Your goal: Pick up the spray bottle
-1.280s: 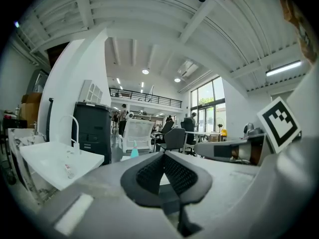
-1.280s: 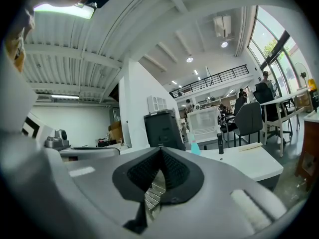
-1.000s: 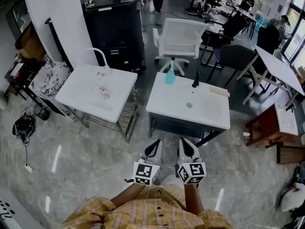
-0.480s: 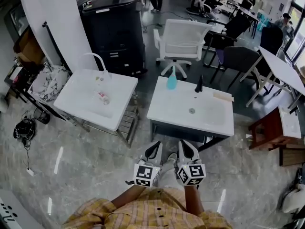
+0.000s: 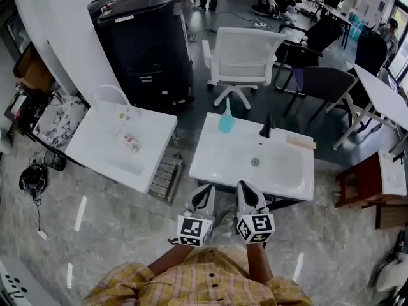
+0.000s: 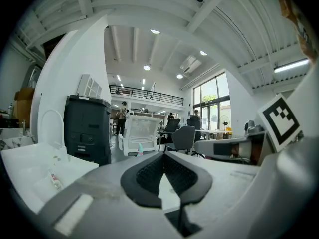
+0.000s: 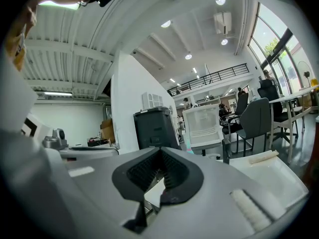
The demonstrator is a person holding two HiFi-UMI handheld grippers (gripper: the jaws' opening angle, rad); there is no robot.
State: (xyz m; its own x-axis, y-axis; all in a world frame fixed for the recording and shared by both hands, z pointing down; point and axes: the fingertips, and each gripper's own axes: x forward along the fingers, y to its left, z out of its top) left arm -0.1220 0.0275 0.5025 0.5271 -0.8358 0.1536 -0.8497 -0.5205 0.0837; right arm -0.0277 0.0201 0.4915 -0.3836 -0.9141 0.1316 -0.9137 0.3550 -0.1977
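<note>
- Teal spray bottle (image 5: 226,118): stands upright at the far edge of the white basin surface (image 5: 213,161), left of the black faucet (image 5: 267,126).
- Left gripper (image 5: 205,193): jaws together with nothing between them, at the near edge of the surface, well apart from the spray bottle.
- Right gripper (image 5: 246,190): jaws together and empty, just beside the left gripper.

Head view looks steeply down; level gripper views share the white chair (image 5: 245,50).
</note>
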